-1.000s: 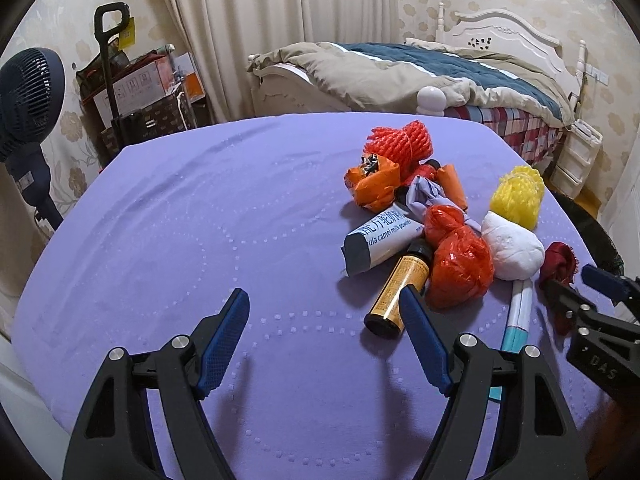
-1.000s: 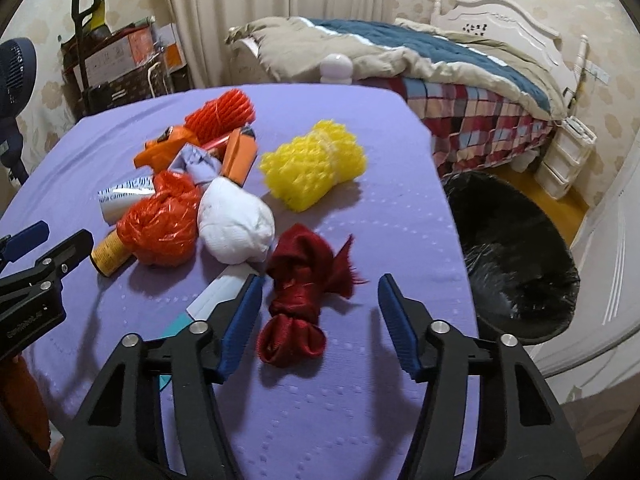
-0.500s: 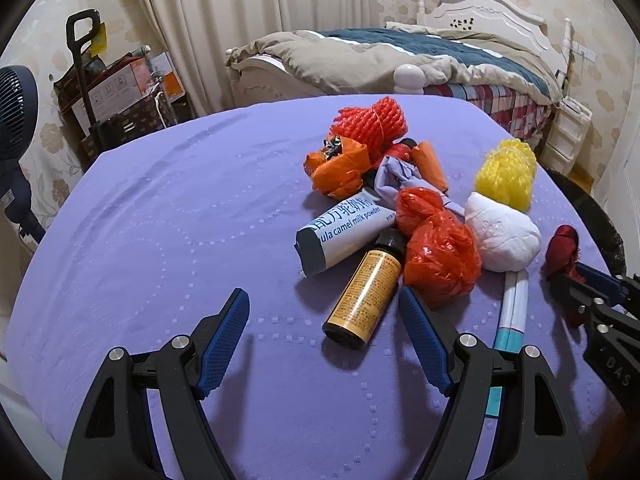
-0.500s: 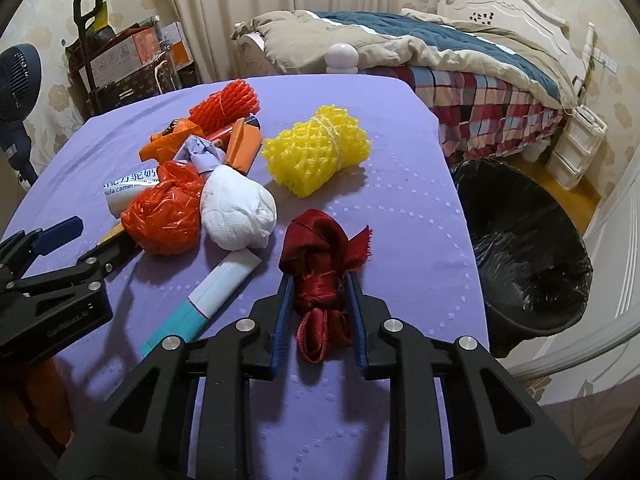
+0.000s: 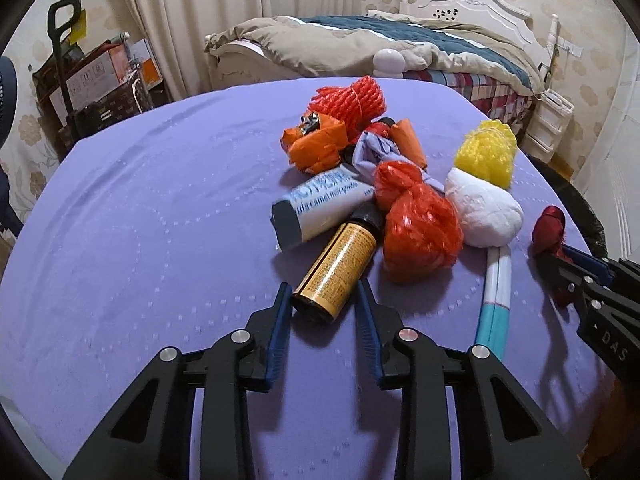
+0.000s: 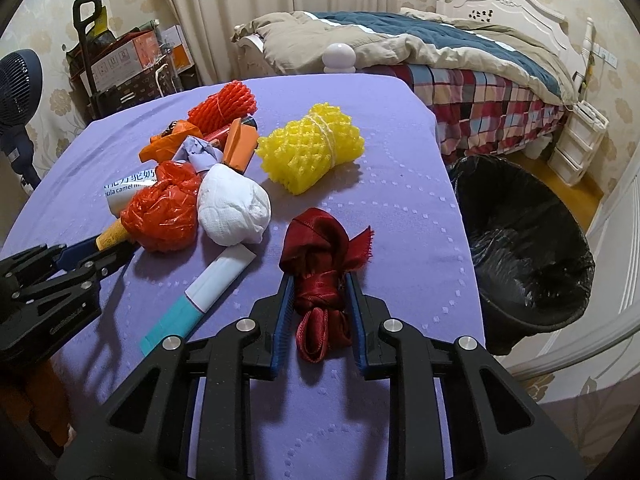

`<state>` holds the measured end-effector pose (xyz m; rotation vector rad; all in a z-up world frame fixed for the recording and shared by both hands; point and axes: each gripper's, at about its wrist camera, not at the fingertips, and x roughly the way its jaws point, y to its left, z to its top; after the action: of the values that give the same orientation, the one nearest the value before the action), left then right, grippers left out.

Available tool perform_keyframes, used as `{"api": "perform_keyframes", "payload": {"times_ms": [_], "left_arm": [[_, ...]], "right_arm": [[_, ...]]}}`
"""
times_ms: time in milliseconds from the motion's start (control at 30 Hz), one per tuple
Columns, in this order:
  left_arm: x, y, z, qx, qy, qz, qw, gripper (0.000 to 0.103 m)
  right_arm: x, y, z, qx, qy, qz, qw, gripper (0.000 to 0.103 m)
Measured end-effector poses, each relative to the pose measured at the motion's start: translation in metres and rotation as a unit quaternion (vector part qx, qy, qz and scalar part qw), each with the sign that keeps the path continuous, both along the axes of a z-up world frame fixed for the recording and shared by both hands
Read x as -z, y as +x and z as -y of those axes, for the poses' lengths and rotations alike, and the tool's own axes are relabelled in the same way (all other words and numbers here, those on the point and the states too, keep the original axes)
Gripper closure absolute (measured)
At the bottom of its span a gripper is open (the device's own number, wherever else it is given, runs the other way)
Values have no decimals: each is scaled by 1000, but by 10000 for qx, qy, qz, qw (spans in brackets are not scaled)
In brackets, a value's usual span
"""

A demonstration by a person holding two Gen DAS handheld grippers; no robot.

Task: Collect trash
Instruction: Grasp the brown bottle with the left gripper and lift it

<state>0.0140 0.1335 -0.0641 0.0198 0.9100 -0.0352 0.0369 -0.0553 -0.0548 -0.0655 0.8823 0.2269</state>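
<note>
A pile of trash lies on the purple-clothed table (image 5: 140,220). An amber bottle (image 5: 340,264) lies on its side, its base between the blue pads of my left gripper (image 5: 322,292), whose jaws are closing and touch it on both sides. My right gripper (image 6: 320,280) is shut on a dark red ribbon bundle (image 6: 316,240) that rests on the cloth. Beside the bottle lie an orange-red plastic bag ball (image 5: 416,236), a white wad (image 5: 484,216), a white milk-powder box (image 5: 320,208) and a teal-and-white tube (image 5: 496,300).
A yellow foam net (image 6: 312,148), a red foam net (image 6: 224,106), orange wrappers (image 5: 316,144) and lilac paper (image 5: 376,152) lie farther back. A black-lined bin (image 6: 516,208) stands on the floor past the table's right edge. Behind are a bed (image 6: 440,44) and a fan (image 6: 20,84).
My left gripper has come forward to the bottle and its jaws have narrowed from wide apart onto the bottle's base. The right jaws closed on the red ribbon bundle and have stayed there.
</note>
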Motion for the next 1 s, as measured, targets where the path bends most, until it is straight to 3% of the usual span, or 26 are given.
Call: {"api": "perform_keyframes", "payload": {"times_ms": [167,333,567,767,1000], "left_arm": [[-1,-3,-2,-101,-11,30,9999,70],[-2,4,-3,-195,-33,73,9998,57],[1,10,2,-65,-1,14,10000,56],[0,6,4,2,26,95,10000,79],[-5,-6,0,-59,-125,242,9996,78]], "right_arm": [[0,0,1,-2,10,-1,10000,78],[0,0,2,5,29,-9,10000,78],[3,-1,3,16,34,-19,10000,78],[3,-1,3,2,2,-7,10000,78],[5,-3,3,-15,-2,27,10000,79]]}}
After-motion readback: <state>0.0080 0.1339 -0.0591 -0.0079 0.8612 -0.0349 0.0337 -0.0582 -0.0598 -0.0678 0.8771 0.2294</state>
